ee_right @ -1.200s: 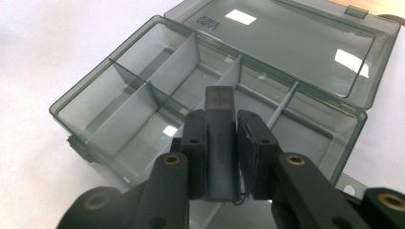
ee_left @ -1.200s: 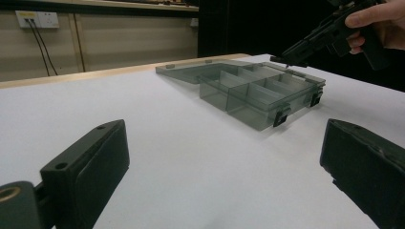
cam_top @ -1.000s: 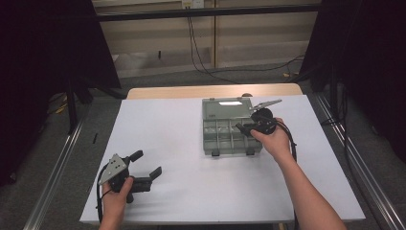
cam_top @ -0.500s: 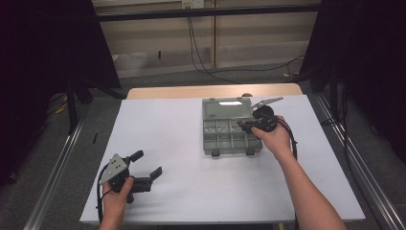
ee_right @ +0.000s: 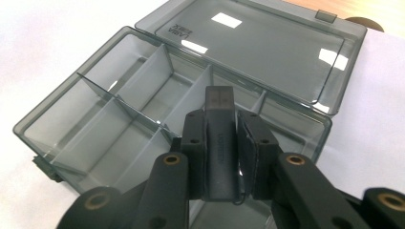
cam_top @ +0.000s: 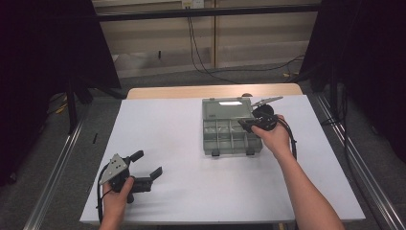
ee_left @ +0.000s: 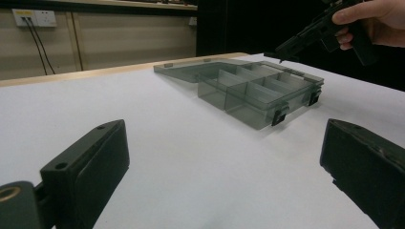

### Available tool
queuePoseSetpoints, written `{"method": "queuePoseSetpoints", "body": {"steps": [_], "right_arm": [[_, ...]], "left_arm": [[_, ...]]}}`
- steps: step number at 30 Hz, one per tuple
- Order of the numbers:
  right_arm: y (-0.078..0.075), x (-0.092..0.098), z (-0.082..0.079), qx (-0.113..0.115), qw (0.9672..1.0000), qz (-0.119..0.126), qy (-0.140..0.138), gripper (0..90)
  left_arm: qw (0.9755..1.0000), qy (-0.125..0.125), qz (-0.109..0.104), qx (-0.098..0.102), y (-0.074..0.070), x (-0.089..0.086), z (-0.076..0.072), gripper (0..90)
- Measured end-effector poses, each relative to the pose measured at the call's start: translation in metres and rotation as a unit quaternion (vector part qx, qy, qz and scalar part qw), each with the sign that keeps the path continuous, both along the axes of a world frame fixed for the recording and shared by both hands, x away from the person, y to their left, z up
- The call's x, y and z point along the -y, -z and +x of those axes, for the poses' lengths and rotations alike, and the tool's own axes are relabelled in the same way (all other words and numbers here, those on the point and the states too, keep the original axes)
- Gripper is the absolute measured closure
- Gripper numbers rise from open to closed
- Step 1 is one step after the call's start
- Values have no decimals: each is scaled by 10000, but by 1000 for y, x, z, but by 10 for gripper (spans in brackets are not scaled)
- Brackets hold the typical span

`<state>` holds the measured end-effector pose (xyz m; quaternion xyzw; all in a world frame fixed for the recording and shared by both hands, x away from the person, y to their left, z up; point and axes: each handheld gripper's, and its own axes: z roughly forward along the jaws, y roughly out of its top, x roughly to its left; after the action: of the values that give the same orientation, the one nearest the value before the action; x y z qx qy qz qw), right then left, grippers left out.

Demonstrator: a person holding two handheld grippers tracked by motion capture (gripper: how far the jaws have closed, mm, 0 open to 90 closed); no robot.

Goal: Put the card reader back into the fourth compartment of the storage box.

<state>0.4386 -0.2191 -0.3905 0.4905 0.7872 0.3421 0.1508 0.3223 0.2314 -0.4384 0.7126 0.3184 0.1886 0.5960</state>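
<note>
A grey see-through compartment box (cam_top: 231,136) lies open on the white table (cam_top: 172,129), its lid (cam_top: 227,108) folded back flat. My right gripper (cam_top: 245,124) hovers over the box's right side, shut on a black USB stick (ee_right: 218,102) that points toward the middle compartments. The box's dividers (ee_right: 119,100) and lid (ee_right: 258,47) lie just below the right gripper (ee_right: 223,125). The compartments look bare. My left gripper (cam_top: 149,163) rests near the table's front left, open, nothing between its jaws. In the left gripper view the left gripper (ee_left: 224,167) faces the box (ee_left: 258,88) and the right gripper (ee_left: 286,50) above it.
A wooden strip (cam_top: 191,91) edges the table's far side, with a small dark round thing (cam_top: 246,95) on it behind the lid. Metal rails (cam_top: 57,167) run along the floor on both sides. Cables (cam_top: 201,48) lie on the floor beyond.
</note>
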Motion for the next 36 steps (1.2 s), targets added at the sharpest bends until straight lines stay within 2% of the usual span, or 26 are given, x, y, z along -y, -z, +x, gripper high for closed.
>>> {"method": "queuePoseSetpoints", "body": {"steps": [7,26,36], "right_arm": [[0,3,3,-17,9999,47,87,745],[3,9,10,-31,9996,-29,295,745],[-1,7,13,-20,9996,-101,281,744]], "left_arm": [[10000,-3,-14,-7,0,0,0,30],[10000,8,-20,-23,0,1,0,30],[10000,20,5,-26,1,1,0,30]]}}
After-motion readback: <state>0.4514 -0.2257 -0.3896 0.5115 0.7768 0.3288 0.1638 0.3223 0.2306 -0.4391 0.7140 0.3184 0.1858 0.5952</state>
